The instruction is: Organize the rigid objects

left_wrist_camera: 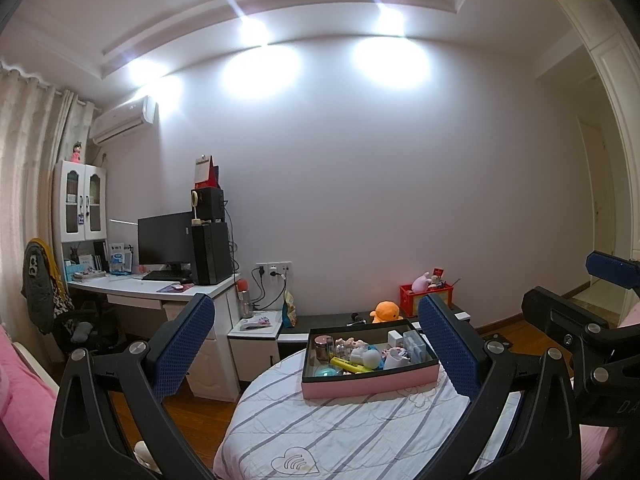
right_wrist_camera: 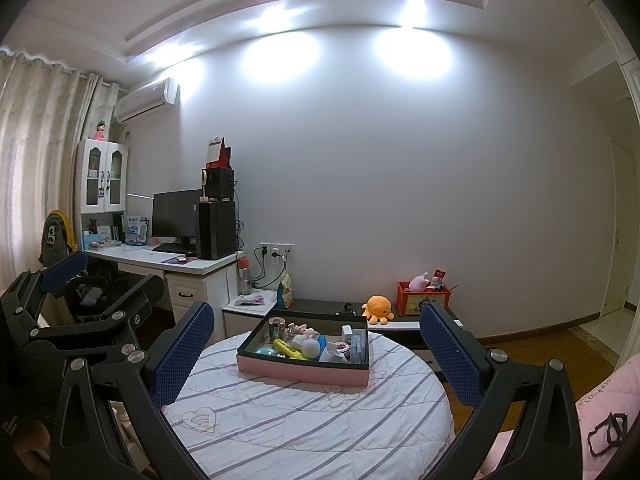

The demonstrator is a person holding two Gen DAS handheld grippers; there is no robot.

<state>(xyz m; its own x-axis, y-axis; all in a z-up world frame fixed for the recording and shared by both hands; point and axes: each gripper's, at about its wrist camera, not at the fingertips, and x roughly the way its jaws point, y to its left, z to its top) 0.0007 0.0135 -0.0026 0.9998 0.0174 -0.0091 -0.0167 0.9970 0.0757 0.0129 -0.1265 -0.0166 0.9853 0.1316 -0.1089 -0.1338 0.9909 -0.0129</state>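
A pink box full of small items sits on the far part of a round table covered in striped cloth. Both the left gripper and the right gripper are spread wide and hold nothing. The box lies beyond their fingertips, well apart, framed between the blue pads.

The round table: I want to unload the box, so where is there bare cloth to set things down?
The striped cloth lies bare between the pink box and the near edge, and in narrower strips on either side of it. The box itself is crowded: yellow highlighter, white figures, jar. Both the left gripper and the right gripper are open.
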